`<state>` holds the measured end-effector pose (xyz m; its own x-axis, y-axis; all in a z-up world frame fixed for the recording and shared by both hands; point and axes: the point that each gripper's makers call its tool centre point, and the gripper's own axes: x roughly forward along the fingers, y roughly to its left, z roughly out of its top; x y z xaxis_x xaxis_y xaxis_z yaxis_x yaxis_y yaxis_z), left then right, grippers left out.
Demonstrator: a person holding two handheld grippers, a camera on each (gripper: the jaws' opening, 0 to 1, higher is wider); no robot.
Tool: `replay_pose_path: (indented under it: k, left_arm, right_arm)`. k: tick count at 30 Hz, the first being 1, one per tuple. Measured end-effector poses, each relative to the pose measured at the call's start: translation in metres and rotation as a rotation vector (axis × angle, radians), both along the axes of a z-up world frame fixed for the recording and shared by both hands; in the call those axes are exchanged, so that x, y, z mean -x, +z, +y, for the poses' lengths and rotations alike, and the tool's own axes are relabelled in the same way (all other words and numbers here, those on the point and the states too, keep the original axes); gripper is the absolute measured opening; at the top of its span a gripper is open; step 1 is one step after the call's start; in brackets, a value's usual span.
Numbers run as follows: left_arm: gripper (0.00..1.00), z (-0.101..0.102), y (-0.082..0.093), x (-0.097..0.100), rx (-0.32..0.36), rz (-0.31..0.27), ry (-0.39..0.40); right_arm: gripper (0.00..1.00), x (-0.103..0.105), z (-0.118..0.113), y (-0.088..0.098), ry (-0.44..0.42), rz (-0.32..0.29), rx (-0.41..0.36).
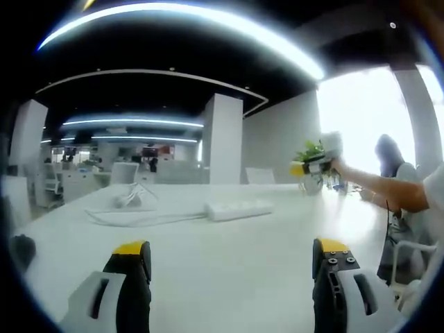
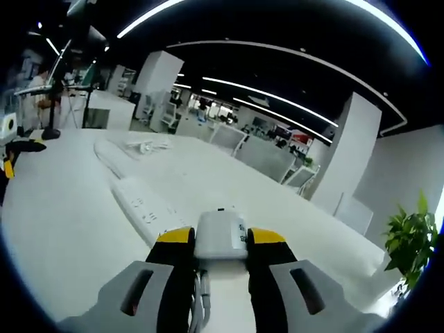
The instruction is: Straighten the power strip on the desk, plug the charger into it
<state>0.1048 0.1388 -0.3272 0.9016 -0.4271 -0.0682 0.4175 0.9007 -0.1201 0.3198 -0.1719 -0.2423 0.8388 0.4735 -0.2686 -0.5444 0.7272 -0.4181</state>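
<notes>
Your right gripper clamps the white charger just above the near end of the power strip lying on the desk. Your left gripper hangs with its jaws spread wide over bare desk, the strip well ahead.

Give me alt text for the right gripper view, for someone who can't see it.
The right tool grips a white charger between its yellow-tipped jaws, above a white desk. A white power strip lies just ahead, angled away to the left, with an open-plan office behind.

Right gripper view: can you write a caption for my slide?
The right hand-held gripper holds a white charger just short of the white power strip lying on the desk.
</notes>
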Motion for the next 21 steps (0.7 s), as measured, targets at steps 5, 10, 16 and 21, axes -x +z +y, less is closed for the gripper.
replay_pose_path:
  k: [5, 10, 16, 21]
  left_arm:
    - [0.99, 0.0, 0.001, 0.001, 0.0, -0.004, -0.002]
    - [0.99, 0.001, 0.0, 0.001, 0.002, -0.002, 0.0]
    - [0.99, 0.002, 0.0, 0.001, 0.003, -0.002, 0.001]
    - [0.99, 0.003, 0.0, 0.001, 0.003, -0.002, 0.003]
  right_arm:
    - [0.27, 0.0, 0.003, 0.005, 0.004, -0.007, -0.002]
    - [0.27, 0.0, 0.008, 0.005, 0.011, -0.008, 0.008]
    - [0.27, -0.001, 0.016, 0.006, 0.022, -0.008, 0.024]
    - [0.27, -0.002, 0.027, 0.007, 0.038, -0.009, 0.029]
